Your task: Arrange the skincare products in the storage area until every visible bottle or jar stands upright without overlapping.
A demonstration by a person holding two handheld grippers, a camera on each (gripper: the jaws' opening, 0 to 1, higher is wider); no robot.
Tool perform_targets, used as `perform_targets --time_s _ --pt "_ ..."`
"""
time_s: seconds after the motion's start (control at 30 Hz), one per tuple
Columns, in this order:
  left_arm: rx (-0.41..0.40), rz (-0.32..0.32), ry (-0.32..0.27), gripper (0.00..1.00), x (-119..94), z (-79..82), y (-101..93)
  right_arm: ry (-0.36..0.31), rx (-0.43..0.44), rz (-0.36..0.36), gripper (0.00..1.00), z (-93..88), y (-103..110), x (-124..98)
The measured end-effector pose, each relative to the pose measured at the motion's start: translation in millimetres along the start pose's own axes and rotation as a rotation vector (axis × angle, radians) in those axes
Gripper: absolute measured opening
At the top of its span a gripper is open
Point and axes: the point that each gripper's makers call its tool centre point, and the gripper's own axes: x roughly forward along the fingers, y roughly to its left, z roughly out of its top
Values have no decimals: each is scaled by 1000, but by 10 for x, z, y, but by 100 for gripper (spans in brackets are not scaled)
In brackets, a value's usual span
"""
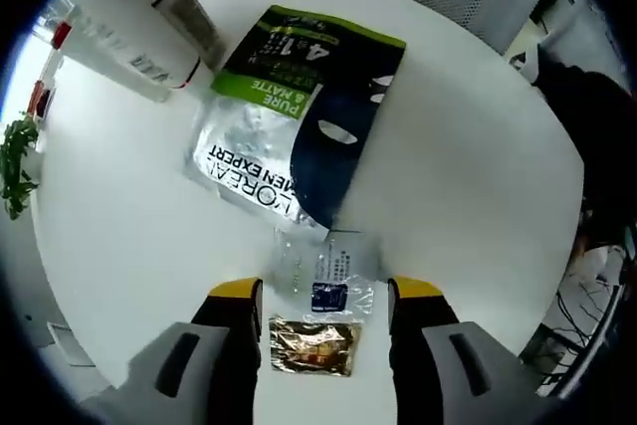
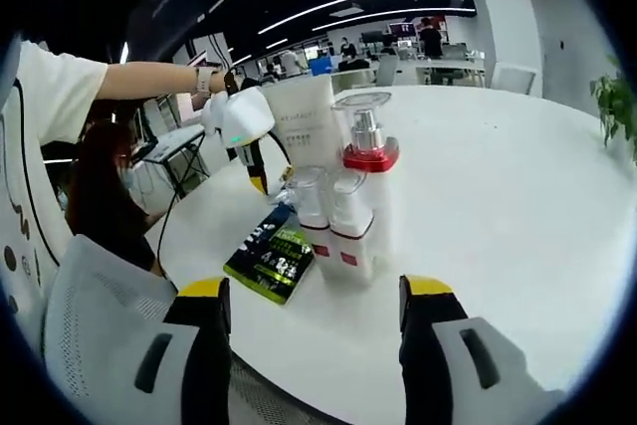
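L gripper (image 1: 323, 296) hangs over a smooth white round table (image 1: 468, 186), jaws spread apart w/ nothing between the pads. Right btwn its tips lies a small crinkly gold foil sachet (image 1: 315, 345), flat; just ahead of that a clear plastic sachet (image 1: 328, 274) w/ a blue label. Further ahead, a big flat glossy face-mask packet (image 1: 289, 116), silver, green and navy, printed text. Ahead-left, a white tube (image 1: 124, 32) lying on its side, beside a clear-capped bottle.

R gripper (image 2: 314, 296) also spread wide, empty. Dead ahead of it, near, a tight upright cluster: two white bottles (image 2: 338, 221) w/ clear caps and red bands, touching; behind them a taller pump bottle (image 2: 366, 146) w/ red collar, and a matte white tube (image 2: 304, 121). Mask packet (image 2: 271, 251) lies flat just left of the cluster. Other gripper (image 2: 244, 121) beyond, held by a person's arm. Plant (image 2: 617, 106) far right.
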Motion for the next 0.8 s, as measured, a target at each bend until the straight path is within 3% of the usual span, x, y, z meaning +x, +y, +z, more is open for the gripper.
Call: perform_targets --time_s 0.17,0.27,0.5,0.8 --pt "10 -35 5 47 -14 -26 -29 -10 14 -5 68 22 -37 -6" --pt "-30 -2 -31 42 -3 -1 35 -3 11 -4 68 10 -29 3" --pt "-24 -5 -60 44 -10 -6 32 13 -2 5 68 -15 -18 15" --pt "-34 -5 -51 43 -11 13 36 19 -15 8 68 -26 -14 16"
